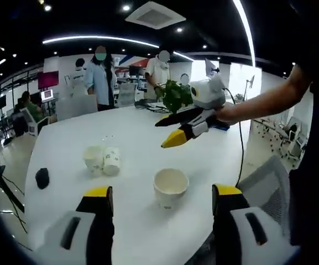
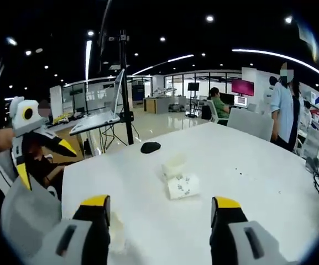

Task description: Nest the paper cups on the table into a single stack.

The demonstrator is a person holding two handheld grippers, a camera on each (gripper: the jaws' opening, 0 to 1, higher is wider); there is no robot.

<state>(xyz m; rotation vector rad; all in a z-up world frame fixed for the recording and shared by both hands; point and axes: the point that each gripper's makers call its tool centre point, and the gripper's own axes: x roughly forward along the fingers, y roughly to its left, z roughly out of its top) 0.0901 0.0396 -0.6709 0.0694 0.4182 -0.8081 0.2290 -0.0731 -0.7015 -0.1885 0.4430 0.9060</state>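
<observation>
Left gripper (image 1: 162,200) is hovering over the near edge of the desk (image 1: 148,127), fingers (image 1: 99,194) wide, holding nothing. An upright cup (image 1: 170,187) is standing between them, a little ahead. Two more cups (image 1: 103,160) are lying on their sides, touching, further out and to the left of it in the left gripper view.

Right gripper (image 1: 177,138) is hanging in the air above the desk beyond the upright cup; its fingers look close together there, but its own view shows them (image 2: 95,203) spread wide and empty, so I read them as apart.

Likely step: first pick. Best approach, as I judge it:
- take the upright cup by its wall just under the rim, lightly, since paper crushes
- keep it level, mouth up
- use the other gripper to stand a lying cup up before nesting

Hard to make out:
- the lying pair (image 2: 178,176) in the right gripper view; which way each mouth faces is unclear
- the small dark thing (image 1: 42,178) on the desk's left; cannot tell what it is
- a pale blur by the right gripper's left finger, possibly the upright cup
</observation>
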